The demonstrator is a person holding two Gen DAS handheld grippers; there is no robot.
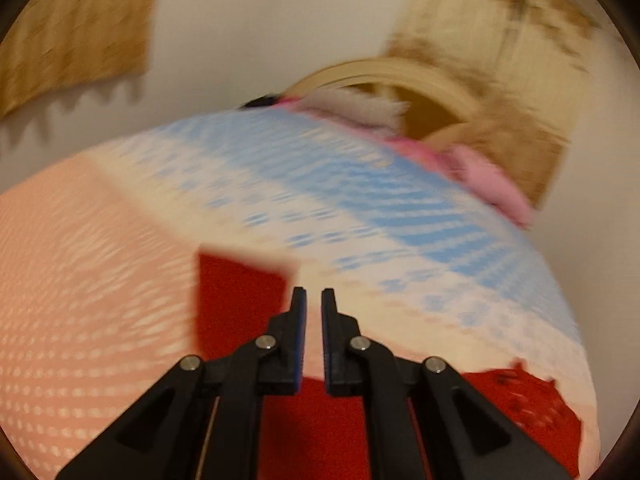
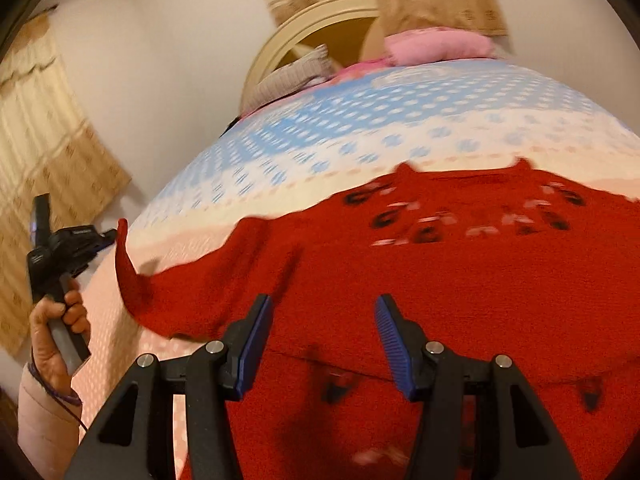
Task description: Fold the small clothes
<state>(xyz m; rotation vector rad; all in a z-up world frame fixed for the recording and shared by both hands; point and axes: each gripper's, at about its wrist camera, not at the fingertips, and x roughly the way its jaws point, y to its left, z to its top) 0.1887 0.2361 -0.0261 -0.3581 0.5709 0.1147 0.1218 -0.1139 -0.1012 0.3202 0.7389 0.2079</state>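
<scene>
A red knitted sweater (image 2: 440, 280) with a black and white pattern lies spread on the bed. One sleeve (image 2: 128, 276) stands up off the sheet at its left end. My left gripper (image 2: 106, 236), held by a hand (image 2: 52, 340), meets that raised sleeve's edge. In the left wrist view the left gripper (image 1: 314, 292) is shut to a narrow slit, with the red sleeve (image 1: 240, 300) beside and under its fingers. My right gripper (image 2: 324, 300) hangs open over the sweater's lower body, and nothing sits between its blue pads (image 2: 254, 344).
The bedspread (image 2: 360, 128) is dotted blue, white and pink. At the head of the bed lie a pink pillow (image 2: 436, 46) and a grey garment (image 2: 288, 76) against a cream headboard (image 2: 320, 12). Beige curtains (image 2: 48, 140) hang on the wall to the left.
</scene>
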